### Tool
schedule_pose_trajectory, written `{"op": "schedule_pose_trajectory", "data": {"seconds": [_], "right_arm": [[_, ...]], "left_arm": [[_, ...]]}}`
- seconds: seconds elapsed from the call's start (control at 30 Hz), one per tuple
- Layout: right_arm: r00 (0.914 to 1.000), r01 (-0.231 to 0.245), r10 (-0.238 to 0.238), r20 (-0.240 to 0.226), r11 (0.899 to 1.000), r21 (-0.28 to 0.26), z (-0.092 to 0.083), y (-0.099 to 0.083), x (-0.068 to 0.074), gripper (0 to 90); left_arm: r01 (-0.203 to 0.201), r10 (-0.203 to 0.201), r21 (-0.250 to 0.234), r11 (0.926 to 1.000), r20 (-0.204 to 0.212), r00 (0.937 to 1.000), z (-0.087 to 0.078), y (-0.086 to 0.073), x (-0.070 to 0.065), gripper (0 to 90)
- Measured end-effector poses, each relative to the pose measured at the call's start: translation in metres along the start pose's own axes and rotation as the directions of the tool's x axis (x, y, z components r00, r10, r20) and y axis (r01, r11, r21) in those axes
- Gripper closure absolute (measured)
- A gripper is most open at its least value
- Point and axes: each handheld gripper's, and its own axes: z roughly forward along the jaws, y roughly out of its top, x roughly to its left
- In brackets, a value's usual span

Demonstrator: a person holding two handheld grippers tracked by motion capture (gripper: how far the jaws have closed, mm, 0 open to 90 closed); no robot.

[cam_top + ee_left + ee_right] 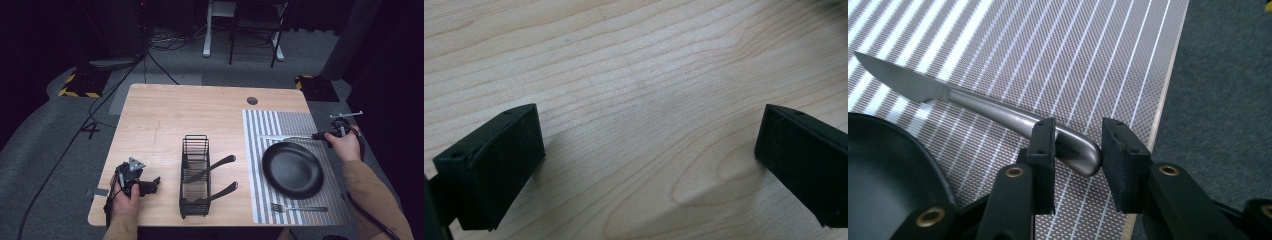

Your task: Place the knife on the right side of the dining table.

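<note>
- Knife point(998, 112): lies flat on the striped placemat point(1088, 55), just beyond the far rim of the black plate point(883, 170), blade pointing toward the middle of the bench point(165, 115). In the high view it lies point(285, 137) across the mat's upper part.
- Right gripper point(1075, 152): its jaws straddle the butt end of the knife handle. One jaw touches the handle; the other stands just beside the rounded tip with a sliver of gap. Judged as not fully pinching; whether it is closing or letting go cannot be told.
- Placement: the knife sits near the plate but apart from it, roughly along its far edge. A fork point(299, 208) lies on the near side of the same mat.
- Handling advice: if releasing, spread the jaws evenly and draw straight back along the handle line, so the rounded butt is not nudged and the knife does not swing toward the plate. If gripping, take more handle; the tapered end could slip out.
- Left gripper point(134, 184): rests at the near left of the bench, jaws spread wide over bare wood, holding nothing.
- Wire basket point(195, 175): stands mid-bench, well apart from the mat, with two dark-handled pieces leaning out.
</note>
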Motion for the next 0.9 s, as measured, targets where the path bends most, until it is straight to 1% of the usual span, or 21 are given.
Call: {"op": "schedule_pose_trajectory", "data": {"seconds": [0.07, 0.1, 0.17, 0.2, 0.23, 0.37, 0.4, 0.47, 0.57, 0.6, 0.63, 0.67, 0.7, 0.77, 0.8, 0.83, 0.9], "right_arm": [[0.9999, -0.016, 0.016, -0.004, 1.000, 0.004, 0.006, -0.004, -0.002, 66.8], [0.9994, -0.027, 0.027, -0.024, 1.000, -0.001, 0.009, -0.006, -0.003, 67.0], [0.9993, -0.020, 0.018, -0.032, 0.999, -0.042, 0.008, -0.007, -0.003, 68.4], [0.9993, -0.020, 0.018, -0.032, 0.999, -0.042, 0.008, -0.007, -0.003, 68.4], [0.9989, -0.012, 0.008, -0.047, 0.996, -0.087, 0.003, -0.004, 0.000, 66.5], [0.9991, 0.017, -0.021, -0.036, 0.994, -0.110, -0.007, 0.000, 0.003, 65.6], [0.9991, 0.017, -0.021, -0.036, 0.994, -0.110, -0.007, 0.000, 0.003, 65.6], [0.9990, 0.025, -0.029, -0.034, 0.993, -0.117, -0.012, 0.001, 0.005, 65.5], [0.9980, 0.052, -0.056, -0.028, 0.990, -0.131, -0.022, 0.001, 0.012, 64.5], [0.9980, 0.052, -0.056, -0.028, 0.990, -0.131, -0.022, 0.001, 0.012, 64.5], [0.9974, 0.061, -0.066, -0.028, 0.989, -0.137, -0.028, 0.001, 0.016, 63.5], [0.9974, 0.061, -0.066, -0.028, 0.989, -0.137, -0.028, 0.001, 0.016, 63.5], [0.9964, 0.075, -0.080, -0.028, 0.986, -0.147, -0.034, 0.002, 0.020, 62.7], [0.9951, 0.090, -0.096, -0.027, 0.983, -0.159, -0.042, 0.003, 0.025, 62.7], [0.9951, 0.090, -0.096, -0.027, 0.983, -0.159, -0.042, 0.003, 0.025, 62.7], [0.9932, 0.107, -0.113, -0.027, 0.980, -0.168, -0.050, 0.004, 0.031, 62.2], [0.9923, 0.116, -0.122, -0.023, 0.978, -0.171, -0.053, 0.005, 0.032, 61.9]], "left_arm": [[0.000, 0.000, 0.000, 1.0000, 0.000, 1.0000, 0.000, 0.000, 0.000, 0.0], [0.000, 0.000, 0.000, 1.0000, 0.000, 1.0000, 0.000, 0.000, 0.000, 0.0], [0.000, 0.000, 0.000, 1.0000, 0.000, 1.0000, 0.000, 0.000, 0.000, 0.0], [0.000, 0.000, 0.000, 1.0000, 0.000, 1.0000, 0.000, 0.000, 0.000, 0.0], [-0.001, 0.001, 0.000, 1.0000, -0.001, 1.0000, 0.000, 0.000, 0.000, 0.0], [0.000, 0.000, 0.000, 1.0000, 0.000, 1.0000, 0.000, 0.000, 0.000, 0.0], [0.000, 0.000, 0.000, 1.0000, 0.000, 1.0000, 0.000, 0.000, 0.000, 0.0], [0.000, 0.000, 0.000, 1.0000, 0.000, 1.0000, 0.000, 0.000, 0.000, 0.0], [0.000, 0.000, 0.000, 1.0000, 0.000, 1.0000, 0.000, 0.000, 0.000, 0.0], [0.000, 0.000, 0.000, 1.0000, 0.000, 1.0000, 0.000, 0.000, 0.000, 0.0], [0.000, 0.000, 0.000, 1.0000, 0.000, 1.0000, 0.000, 0.000, 0.000, 0.0], [0.000, 0.000, 0.000, 1.0000, -0.001, 1.0000, 0.000, 0.000, 0.000, 0.0], [0.000, 0.000, 0.000, 1.0000, 0.000, 1.0000, 0.000, 0.000, 0.000, 0.0], [0.000, 0.000, 0.000, 1.0000, 0.000, 1.0000, 0.000, 0.000, 0.000, 0.0], [0.000, 0.000, 0.000, 1.0000, 0.000, 1.0000, 0.000, 0.000, 0.000, 0.0], [0.000, 0.000, 0.000, 1.0000, 0.000, 1.0000, 0.000, 0.000, 0.000, 0.0], [0.000, 0.000, 0.000, 1.0000, 0.000, 1.0000, 0.000, 0.000, 0.000, 0.0]]}}
